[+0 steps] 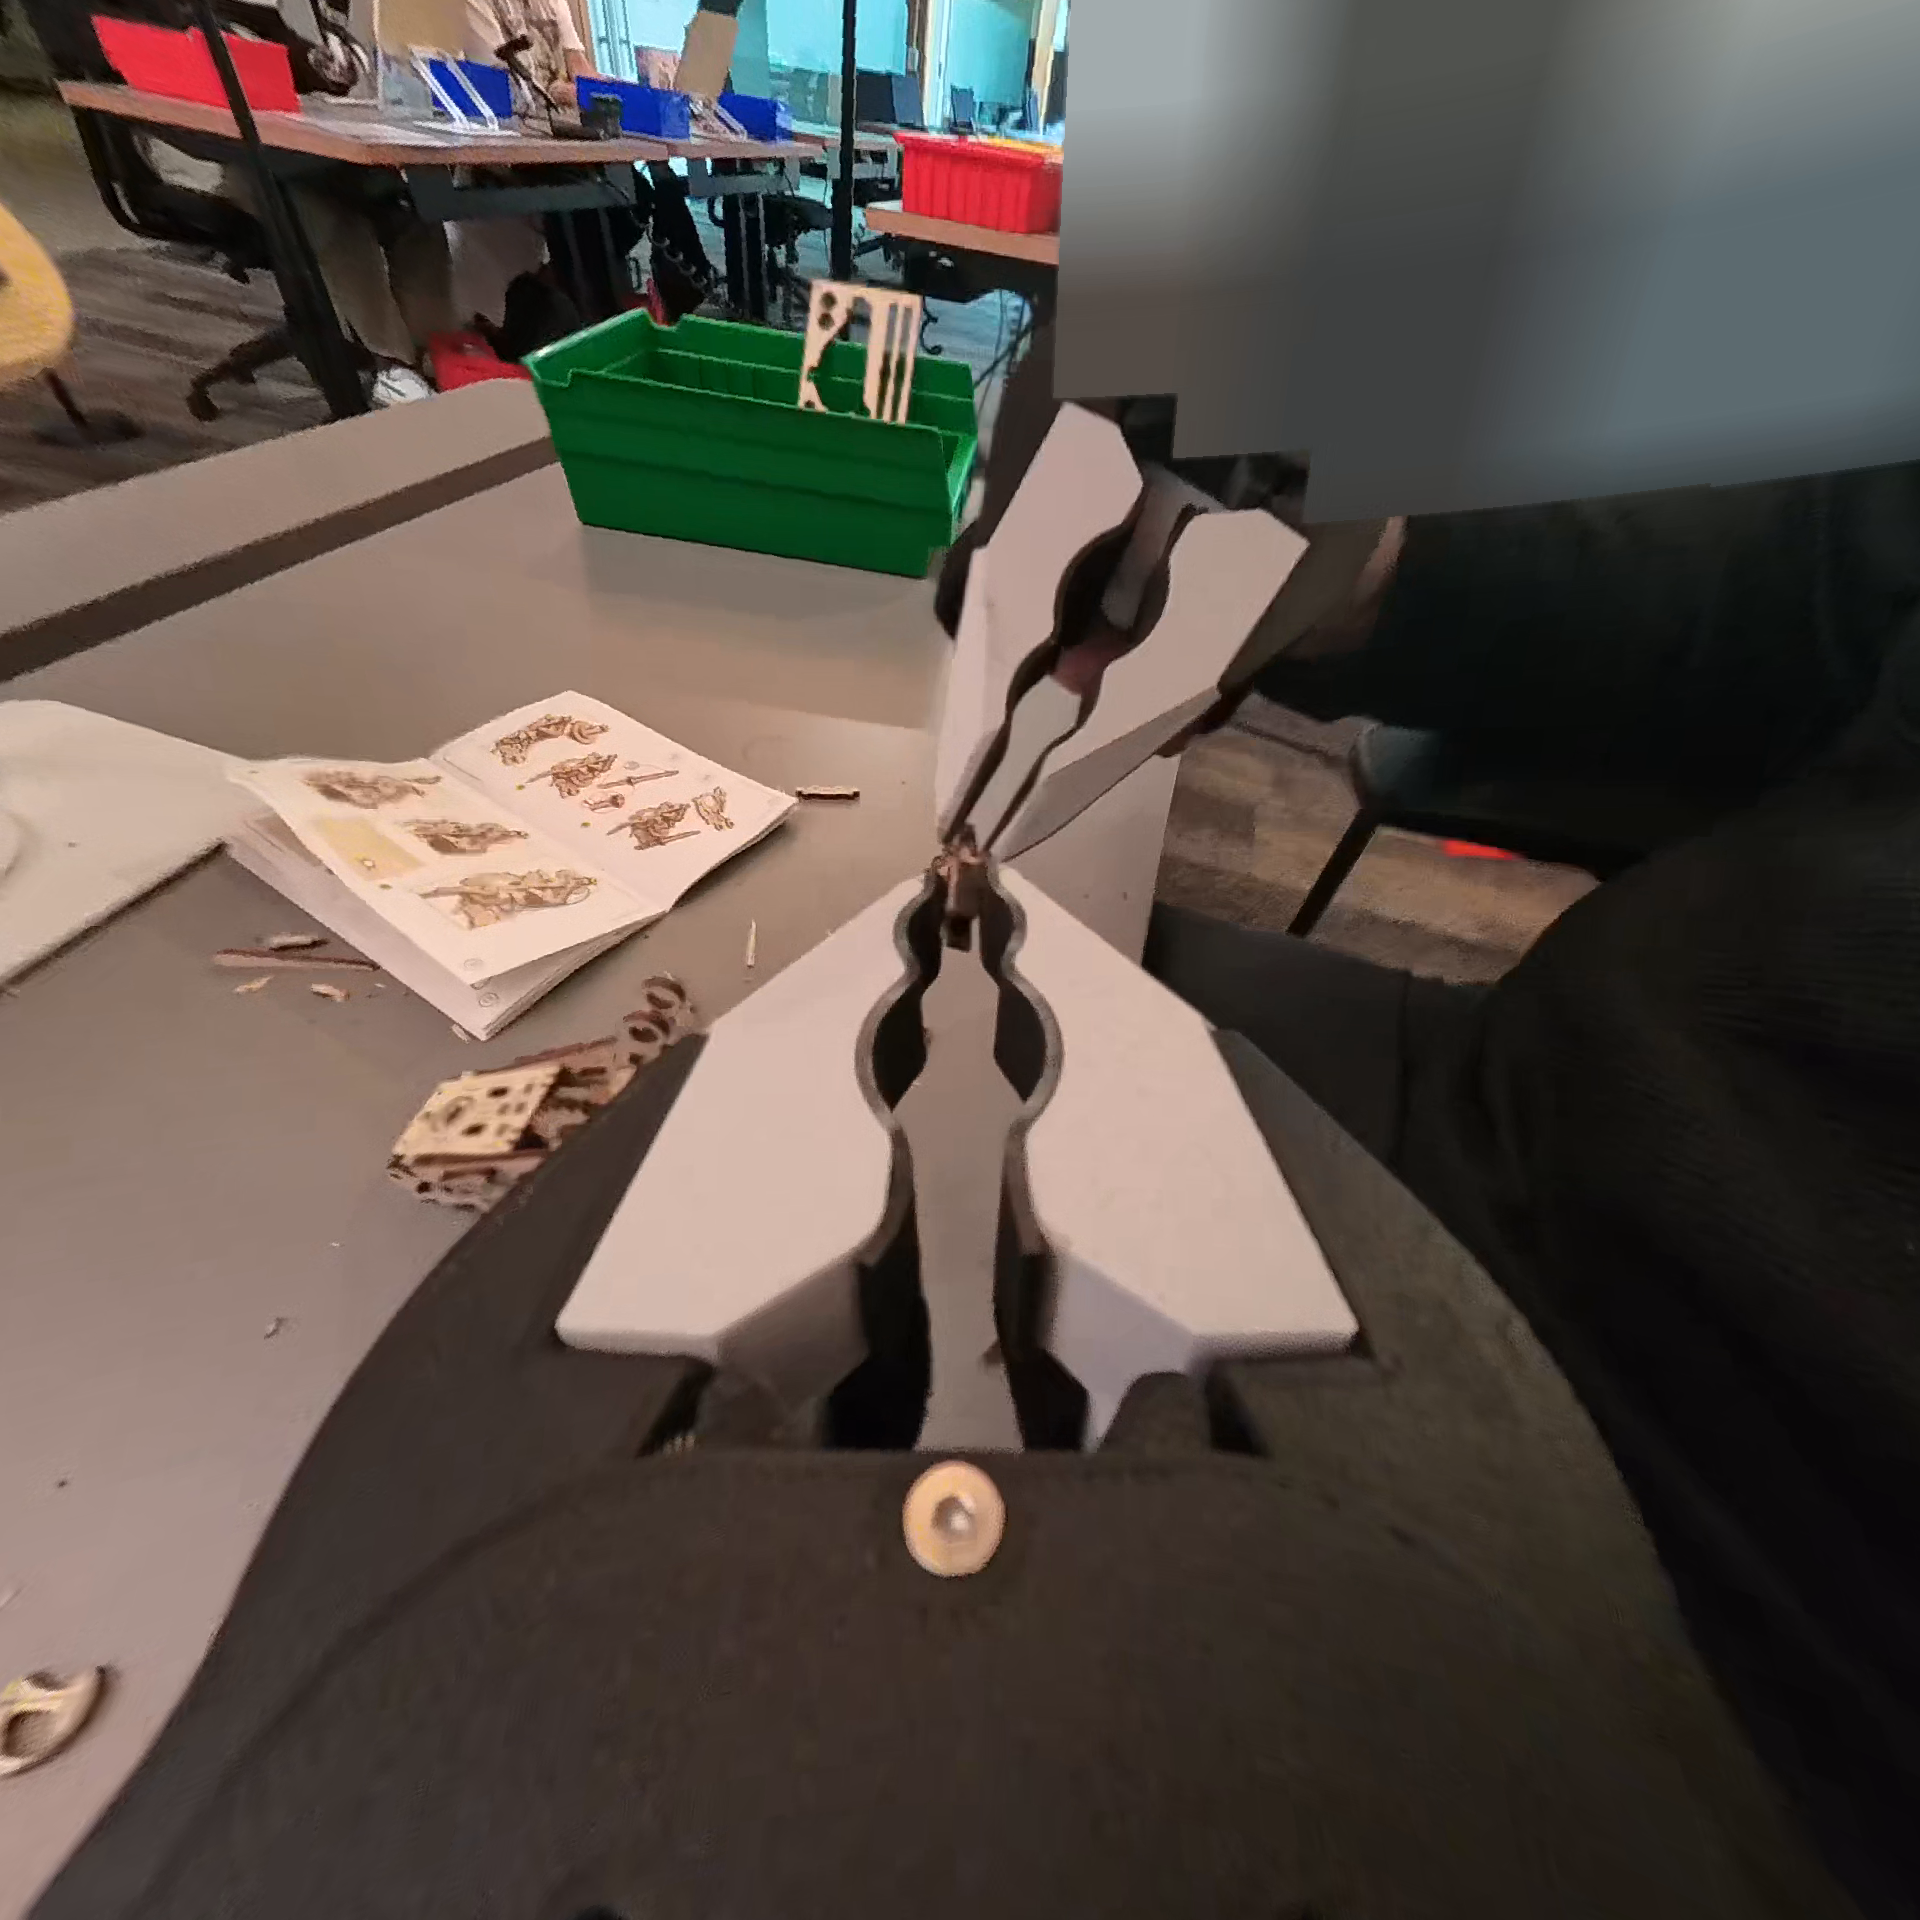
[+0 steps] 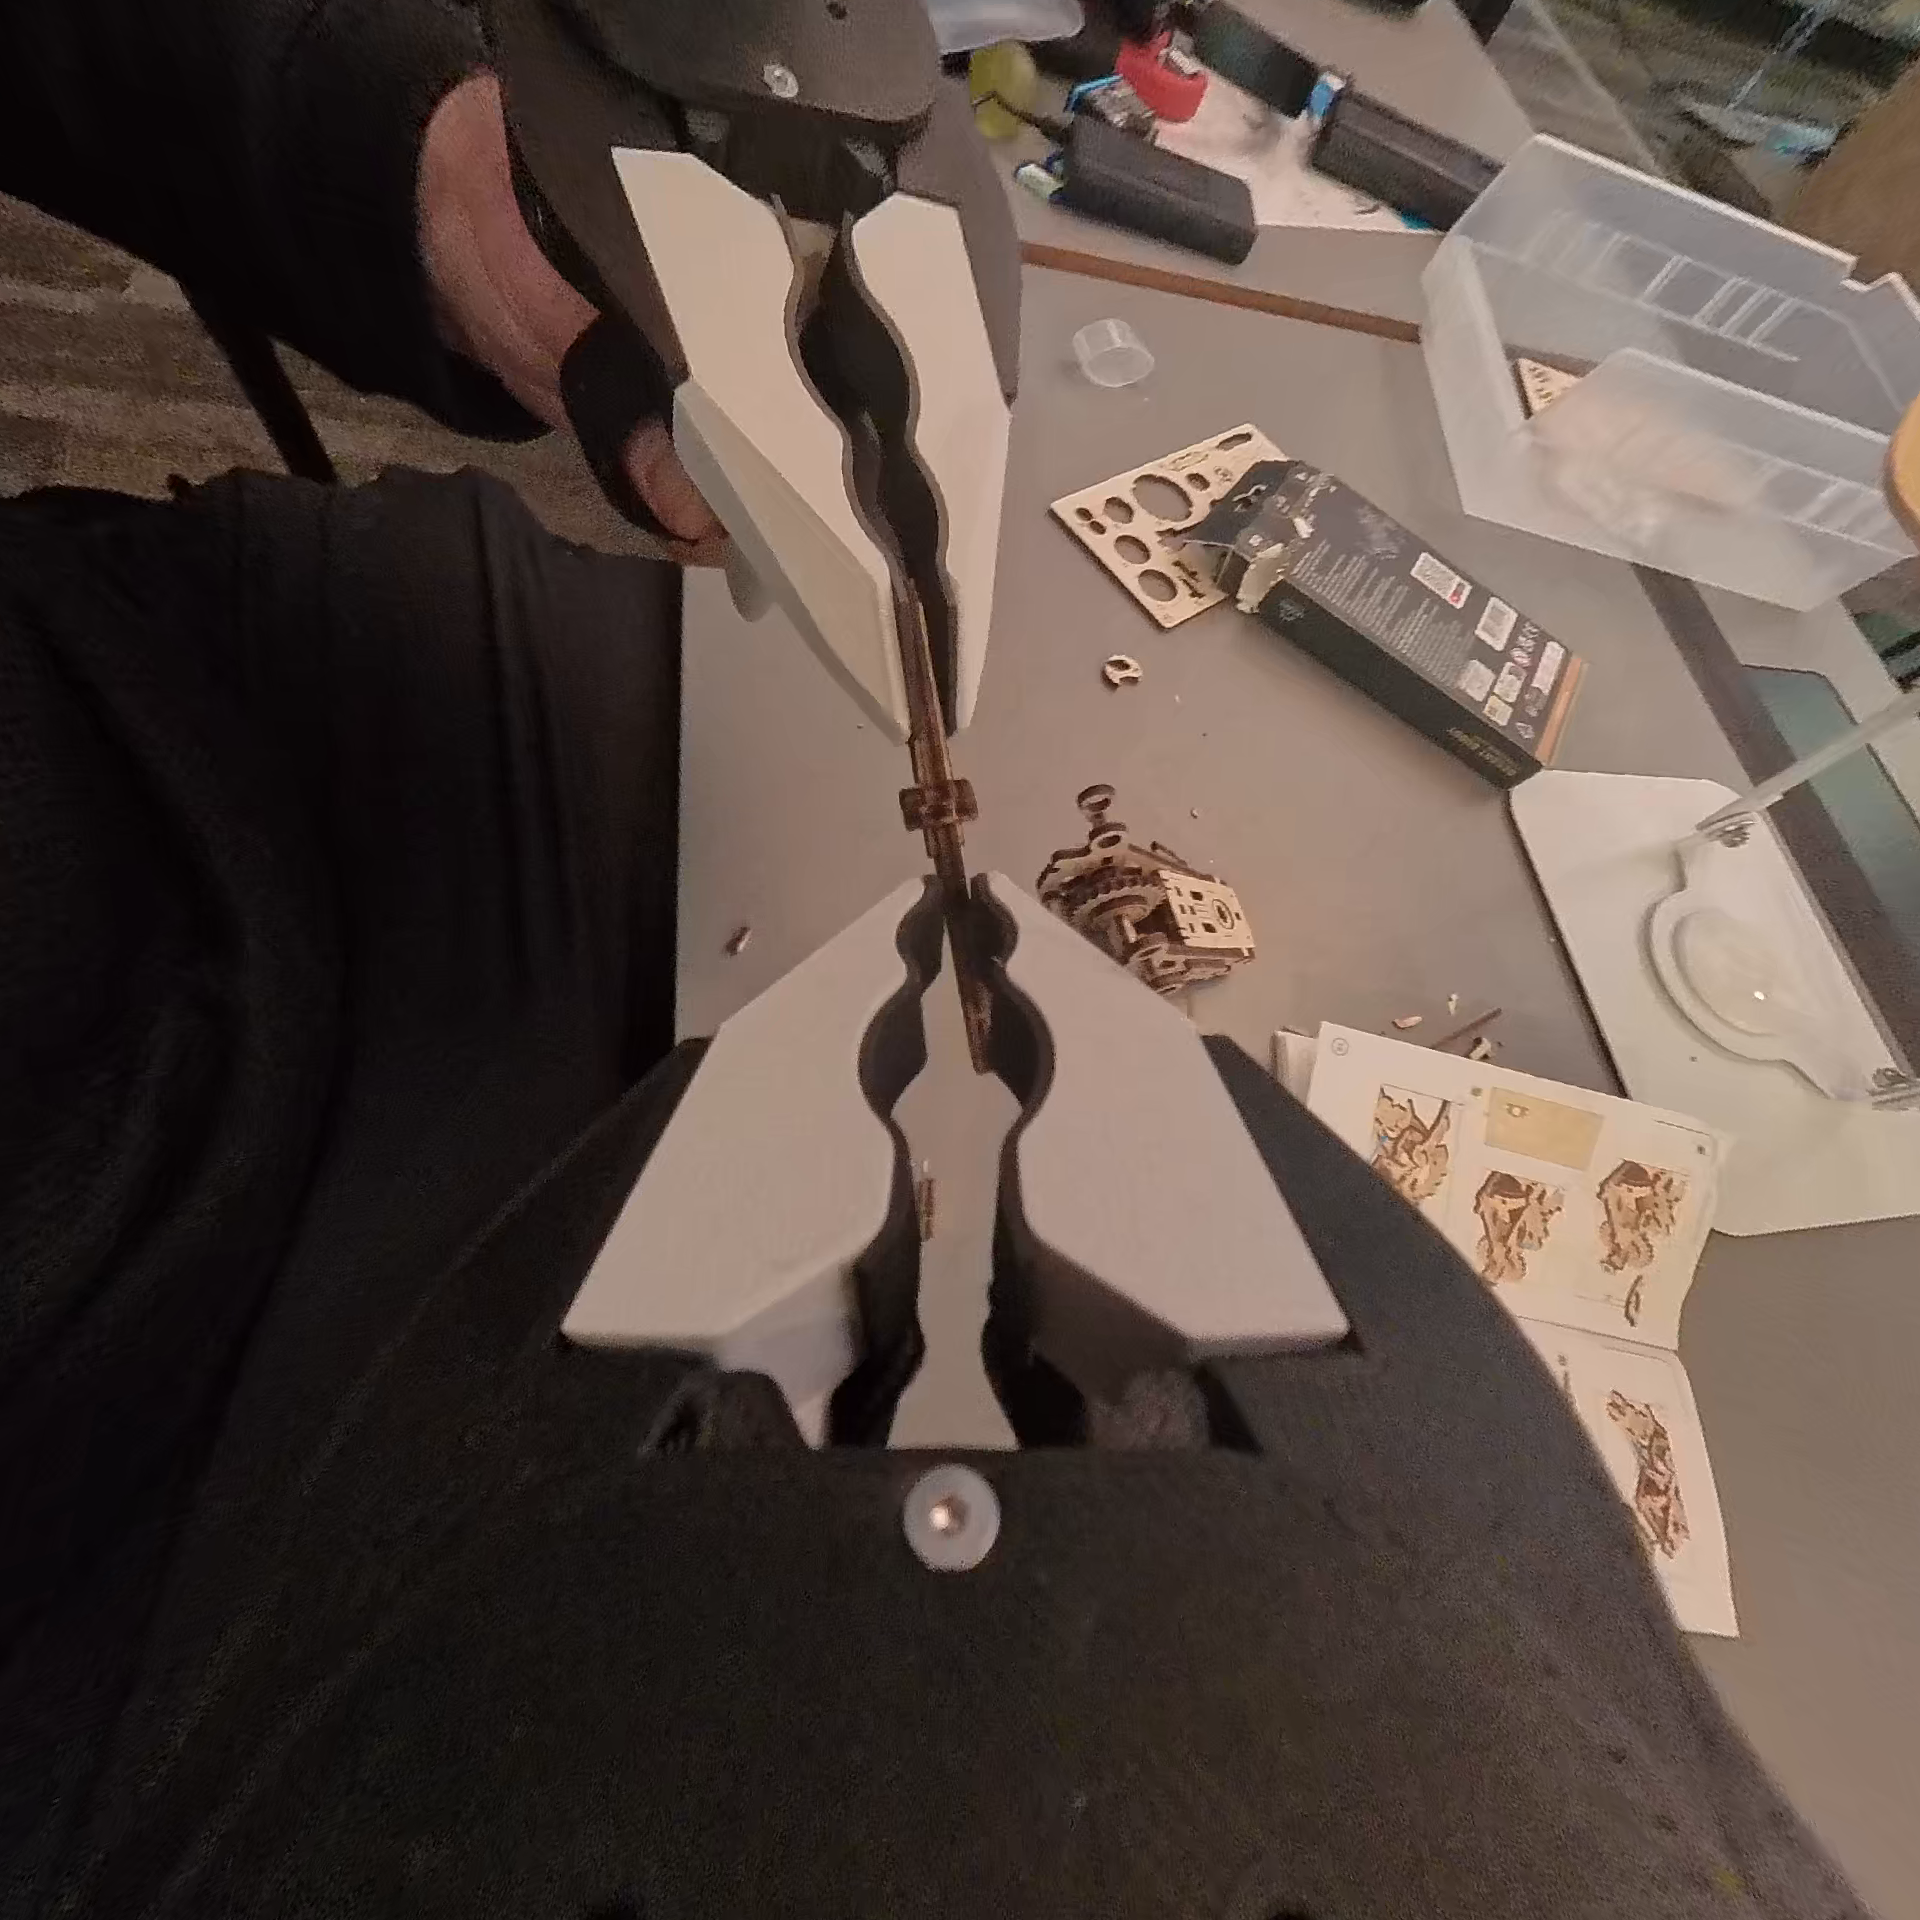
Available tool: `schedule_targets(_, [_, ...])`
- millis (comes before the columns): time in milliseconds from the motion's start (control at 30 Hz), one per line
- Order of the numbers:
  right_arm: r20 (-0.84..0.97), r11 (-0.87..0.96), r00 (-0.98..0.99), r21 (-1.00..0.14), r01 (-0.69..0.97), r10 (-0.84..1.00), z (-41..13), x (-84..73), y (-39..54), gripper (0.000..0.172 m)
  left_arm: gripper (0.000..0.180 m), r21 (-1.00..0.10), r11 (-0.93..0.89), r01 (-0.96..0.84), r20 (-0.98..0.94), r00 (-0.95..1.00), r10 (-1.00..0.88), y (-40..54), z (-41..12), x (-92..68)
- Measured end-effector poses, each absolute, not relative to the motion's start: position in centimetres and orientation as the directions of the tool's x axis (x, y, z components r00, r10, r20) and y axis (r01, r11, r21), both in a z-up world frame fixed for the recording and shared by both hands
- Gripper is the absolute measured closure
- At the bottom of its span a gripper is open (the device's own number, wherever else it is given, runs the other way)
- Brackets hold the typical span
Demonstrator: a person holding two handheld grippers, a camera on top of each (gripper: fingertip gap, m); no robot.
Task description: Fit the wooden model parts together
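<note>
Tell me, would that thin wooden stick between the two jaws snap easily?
Probably. The stick looks thin and flat, so likely stiff yet brittle if bent. Gripped at both ends by the left gripper and right gripper, twisting could crack it. It looks light.

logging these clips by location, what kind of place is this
Probably a shared workshop or lab in an open office. Behind the grey table stand rows of desks with red bins and blue bins, while an open instruction booklet and a half-built wooden model mark an assembly station.

Left claw (image 1: 958,902) and right claw (image 1: 971,831) both pinch one wooden stick (image 1: 958,896).
</note>
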State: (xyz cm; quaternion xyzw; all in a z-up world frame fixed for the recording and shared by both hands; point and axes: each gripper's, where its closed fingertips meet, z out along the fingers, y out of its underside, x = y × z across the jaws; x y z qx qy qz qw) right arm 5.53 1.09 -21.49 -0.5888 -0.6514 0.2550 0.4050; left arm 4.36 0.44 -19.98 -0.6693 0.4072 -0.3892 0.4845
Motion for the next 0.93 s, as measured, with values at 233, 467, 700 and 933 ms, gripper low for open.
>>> schedule_targets(233, [0.270, 0.232, -0.015, -0.794, 0.562, 0.963, -21.6, 5.1, 1.8, 0.168, 0.176, -0.937, -0.348, 0.035, 0.342, 0.303, -0.890, 1.4, -19.0, 3.7])
schedule_targets(467, [0.271, 0.214, -0.018, -0.718, 0.662, 0.963, -22.9, 5.2, 4.7, 0.171, 0.149, -0.961, -0.261, -0.096, 0.179, 0.505, -0.845, 4.7, -21.8, 1.1])
schedule_targets(700, [0.332, 0.263, -0.125, -0.409, 0.874, 0.935, -26.4, 5.7, 7.7, 0.172, 0.141, -0.863, -0.248, -0.441, -0.063, 0.580, -0.812, 7.2, -28.3, -0.8])
schedule_targets(933, [0.245, 0.252, -0.191, -0.247, 0.936, 0.950, -27.8, 6.1, 8.5, 0.172, 0.151, -0.851, -0.276, -0.447, -0.038, 0.576, -0.817, 8.0, -29.6, -0.8])
